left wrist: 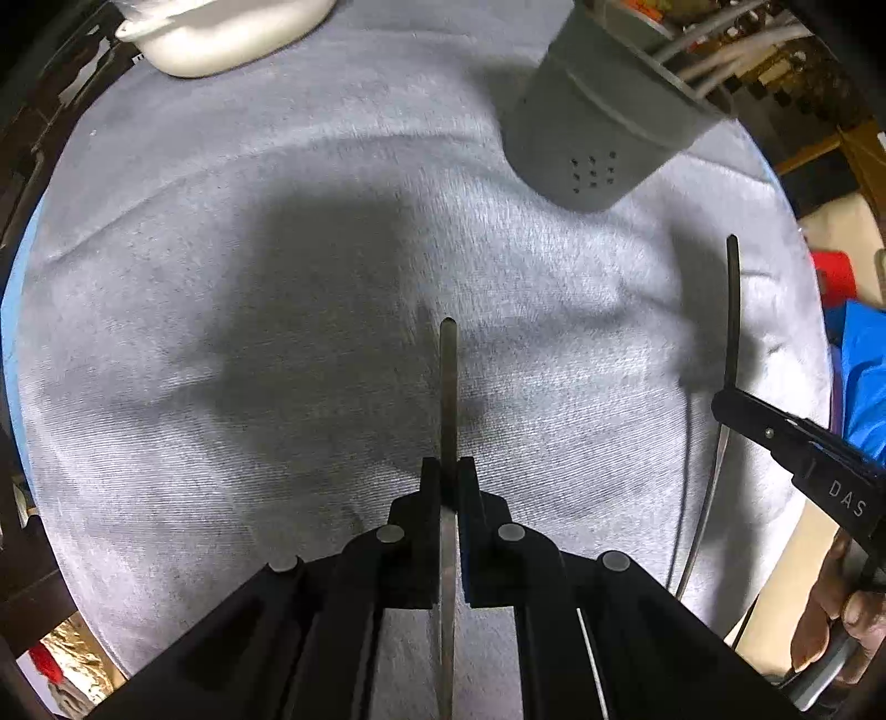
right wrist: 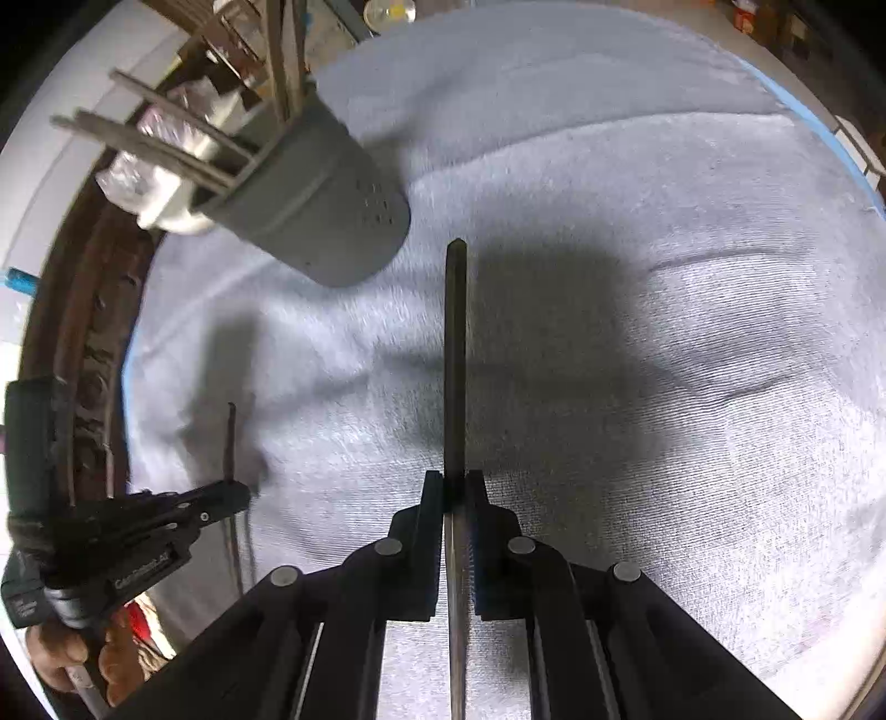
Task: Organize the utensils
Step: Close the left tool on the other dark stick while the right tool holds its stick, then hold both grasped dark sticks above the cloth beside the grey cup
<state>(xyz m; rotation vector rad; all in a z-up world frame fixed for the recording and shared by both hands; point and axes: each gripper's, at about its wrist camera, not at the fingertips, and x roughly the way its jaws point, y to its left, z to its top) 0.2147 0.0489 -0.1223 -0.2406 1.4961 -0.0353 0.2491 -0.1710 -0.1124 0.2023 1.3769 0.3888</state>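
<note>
Bright overhead light, dark shadows on cloth [left wrist: 166,277] (hard-edged), fisheye bending, slight motion blur

A cluttered home room: a round surface [left wrist: 232,288] under grey cloth, a white dish [left wrist: 221,33] far left, cables [left wrist: 714,61] and shelves beyond.

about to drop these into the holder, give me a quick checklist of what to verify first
1. Left gripper shut on its utensil: ok.
2. Right gripper shut on its utensil: ok.
3. Grey holder upright on the cloth: ok.
4. Room in the holder beside the utensils already in it: cannot tell.
5. Path over the cloth to the holder free: ok.
6. Which kind of utensil each gripper holds: cannot tell, only thin handles show.
</note>
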